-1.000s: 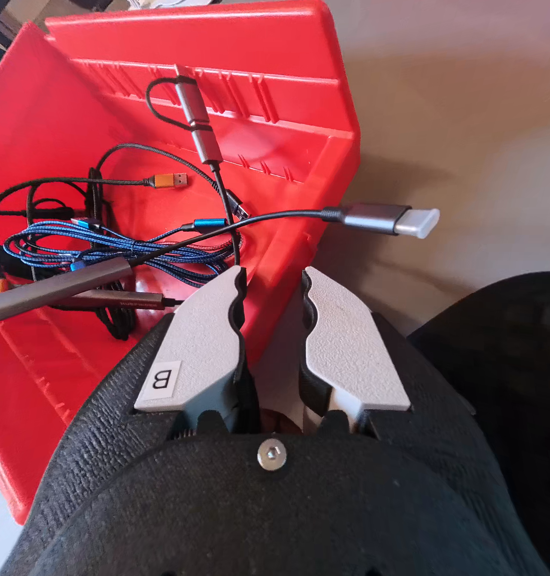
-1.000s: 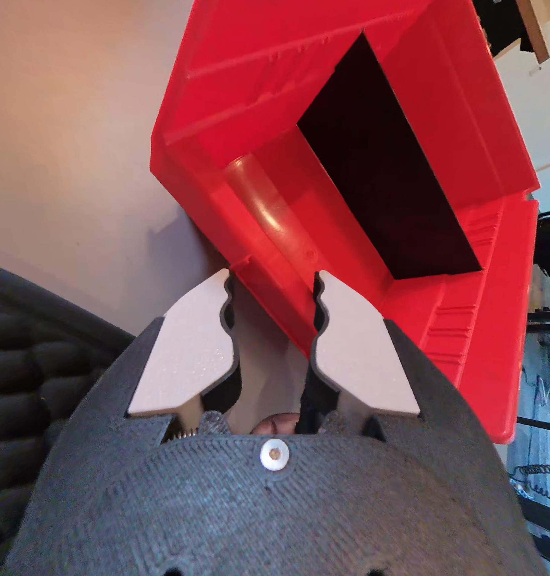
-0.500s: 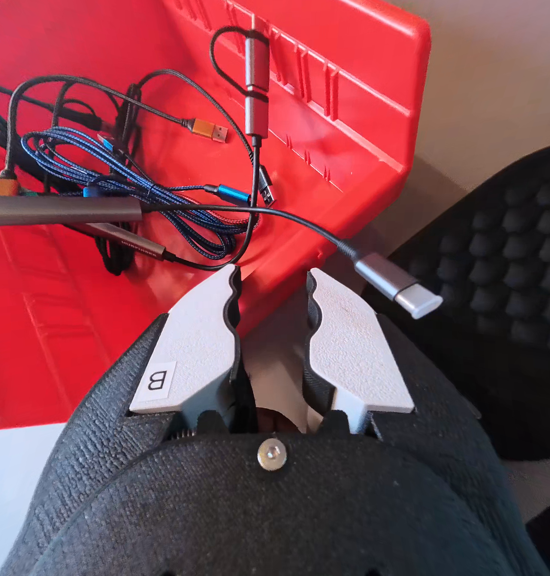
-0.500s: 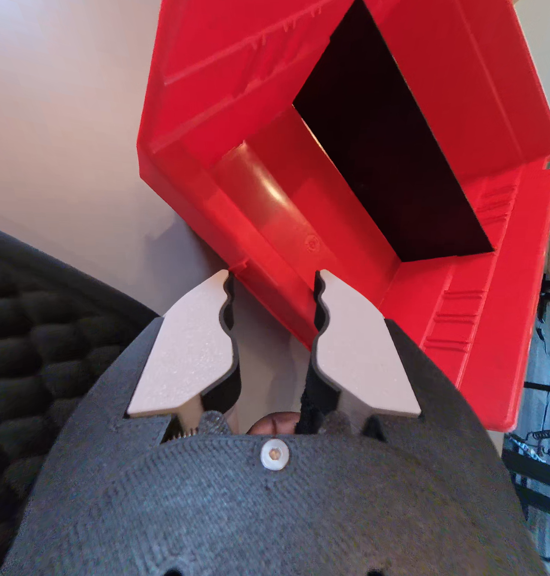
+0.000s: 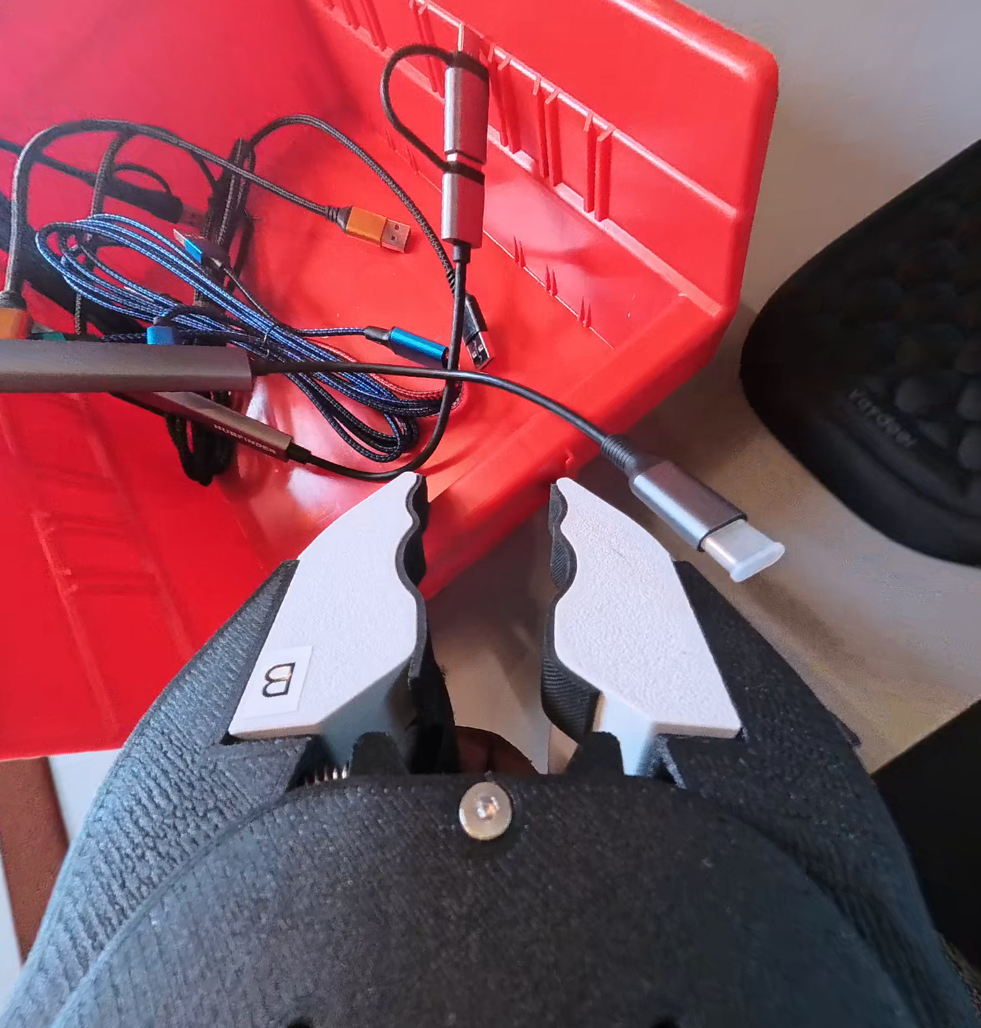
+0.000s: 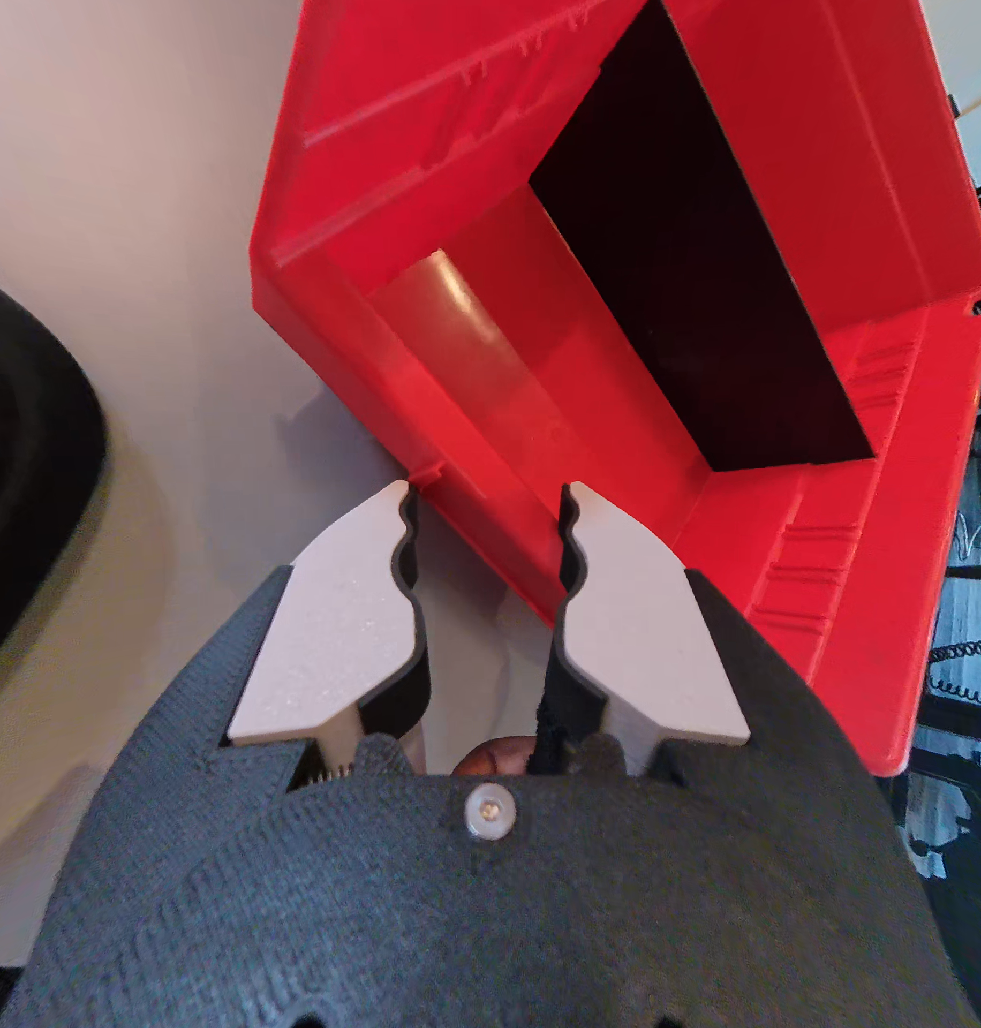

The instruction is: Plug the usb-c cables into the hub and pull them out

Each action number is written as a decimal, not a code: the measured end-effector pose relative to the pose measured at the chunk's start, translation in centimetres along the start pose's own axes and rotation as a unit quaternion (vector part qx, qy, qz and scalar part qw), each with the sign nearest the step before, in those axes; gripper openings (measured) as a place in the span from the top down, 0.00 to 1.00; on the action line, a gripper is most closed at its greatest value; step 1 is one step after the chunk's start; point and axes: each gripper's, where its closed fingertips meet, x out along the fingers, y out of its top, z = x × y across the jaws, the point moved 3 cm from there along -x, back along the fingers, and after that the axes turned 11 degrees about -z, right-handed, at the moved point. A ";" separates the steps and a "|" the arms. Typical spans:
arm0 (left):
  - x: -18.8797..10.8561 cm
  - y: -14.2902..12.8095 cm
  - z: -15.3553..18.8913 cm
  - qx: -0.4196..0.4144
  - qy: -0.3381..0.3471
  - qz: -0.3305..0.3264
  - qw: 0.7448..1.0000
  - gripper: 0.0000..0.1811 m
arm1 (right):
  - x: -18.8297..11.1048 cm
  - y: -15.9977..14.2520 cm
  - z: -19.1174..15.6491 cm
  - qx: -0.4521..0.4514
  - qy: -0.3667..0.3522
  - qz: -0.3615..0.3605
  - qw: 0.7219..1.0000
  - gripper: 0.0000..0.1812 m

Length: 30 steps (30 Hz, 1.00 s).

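In the left wrist view a red bin [image 5: 672, 183] holds a grey hub [image 5: 110, 364], a second grey hub [image 5: 238, 431] below it, and tangled cables: blue braided [image 5: 210, 322], black with an orange plug [image 5: 374, 228]. The first hub's black lead runs over the bin rim and ends in a grey plug with a white cap [image 5: 705, 520] outside the bin. A grey adapter [image 5: 465, 156] leans on the bin wall. My left gripper [image 5: 485, 489] is open and empty at the bin's front corner. My right gripper [image 6: 485, 489] is open and empty at another red bin [image 6: 366, 311].
A black textured cushion [image 5: 911, 367] lies right of the bin on the beige table [image 5: 866, 639]; it also shows at the left edge of the right wrist view [image 6: 26, 473]. The right bin has a dark divider [image 6: 699, 278]. Racks with cords stand at far right [image 6: 967, 667]. There is about 65 cm between the tips of the two grippers.
The left view has shifted so the bin sits higher and further left; the capped plug now hangs lower, close to my right finger. The right gripper drifted slightly toward its bin. Both stay open.
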 end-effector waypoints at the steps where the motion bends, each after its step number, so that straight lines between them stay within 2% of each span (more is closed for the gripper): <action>1: -0.2 -0.4 -0.3 -0.001 0.000 0.001 1.000 0.77 | -0.1 -0.5 0.3 0.004 -0.001 -0.001 1.000 0.73; 9: -1.4 -3.1 -2.6 0.008 0.001 0.032 0.999 0.77 | -0.1 -2.8 2.0 0.032 -0.027 -0.022 0.999 0.73; 14: -1.8 -4.2 -3.9 0.023 -0.008 0.026 0.999 0.77 | -0.2 -4.5 3.0 0.044 -0.035 -0.023 0.998 0.73; 22: -1.9 -4.7 -5.0 0.019 -0.003 0.020 1.000 0.77 | -0.1 -6.8 5.0 0.069 -0.078 -0.028 0.994 0.73; 24: -1.9 -4.6 -5.0 0.018 0.003 0.025 1.000 0.77 | -0.3 -6.9 4.8 0.092 -0.061 -0.031 0.993 0.72; 26: -1.9 -4.6 -4.9 0.013 0.013 0.027 0.999 0.76 | -1.6 -5.6 3.8 0.119 0.009 0.023 0.993 0.72; 28: -2.3 -4.7 -4.8 -0.011 0.023 0.028 0.999 0.73 | -4.1 -3.3 3.2 0.137 0.065 0.126 0.980 0.72; 30: -3.1 -4.7 -4.2 -0.050 0.008 0.048 0.998 0.66 | -7.5 -0.8 3.3 0.144 0.092 0.248 0.954 0.73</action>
